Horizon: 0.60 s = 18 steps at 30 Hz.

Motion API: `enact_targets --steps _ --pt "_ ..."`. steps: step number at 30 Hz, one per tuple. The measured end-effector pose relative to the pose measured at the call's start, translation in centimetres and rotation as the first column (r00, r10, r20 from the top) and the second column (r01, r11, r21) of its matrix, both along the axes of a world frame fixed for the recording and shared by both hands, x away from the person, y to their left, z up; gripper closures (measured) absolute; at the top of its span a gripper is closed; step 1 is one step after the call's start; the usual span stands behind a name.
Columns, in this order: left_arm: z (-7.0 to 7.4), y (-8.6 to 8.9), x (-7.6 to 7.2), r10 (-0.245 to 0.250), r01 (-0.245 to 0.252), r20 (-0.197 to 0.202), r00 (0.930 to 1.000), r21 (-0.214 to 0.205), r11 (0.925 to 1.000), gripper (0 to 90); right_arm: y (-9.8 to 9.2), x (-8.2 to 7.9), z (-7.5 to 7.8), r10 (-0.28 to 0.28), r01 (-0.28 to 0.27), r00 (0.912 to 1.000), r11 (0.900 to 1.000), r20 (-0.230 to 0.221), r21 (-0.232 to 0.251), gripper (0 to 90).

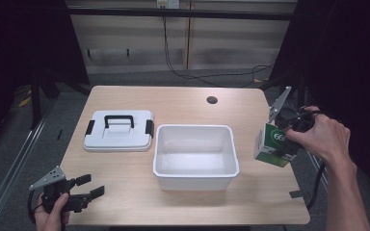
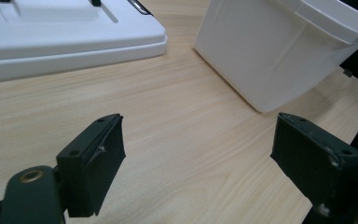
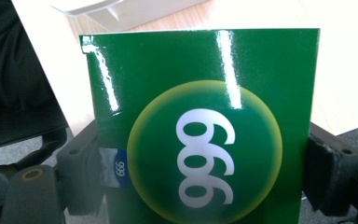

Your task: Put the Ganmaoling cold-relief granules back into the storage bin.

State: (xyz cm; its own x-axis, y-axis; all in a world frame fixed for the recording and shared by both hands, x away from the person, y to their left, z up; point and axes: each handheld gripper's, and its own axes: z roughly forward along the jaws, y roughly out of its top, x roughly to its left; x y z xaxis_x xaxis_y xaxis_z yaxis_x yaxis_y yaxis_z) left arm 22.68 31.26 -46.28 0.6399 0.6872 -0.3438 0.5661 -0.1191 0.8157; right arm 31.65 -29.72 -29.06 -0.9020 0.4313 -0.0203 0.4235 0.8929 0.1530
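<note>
This is looking like a lab or a recording studio, not a home. A light wooden table (image 1: 183, 101) with a round cable hole (image 1: 212, 100) is standing alone on a grey floor (image 1: 9, 144), and black curtains (image 1: 351, 57) are hanging at the left and the right side, making the space dark around it. At the far side, a plain panelled wall (image 1: 135, 38) is showing a socket (image 1: 167, 3) at the top, and black cables (image 1: 192, 72) are hanging down from it and lying on the floor. A metal rail (image 1: 14, 159) is running along the floor at the left. A person is holding a camera-carrying claw in each hand, the left claw (image 1: 89, 186) near and the right claw (image 1: 282, 139) at the right edge.
</note>
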Motion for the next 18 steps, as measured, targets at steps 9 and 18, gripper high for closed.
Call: enact_targets --steps 9,18 --pt "0.0 0.0 0.0 0.006 -0.006 -0.001 1.0 0.001 1.0 16.7 1.0 0.0 1.8 0.051 -0.052 0.9985 0.9984 0.021 0.022 16.0" --pt "0.0 0.0 0.0 0.005 -0.005 -0.002 1.0 0.001 1.0 16.7 2.9 0.5 2.8 0.097 -0.097 0.9949 0.995 0.027 0.02 16.0"
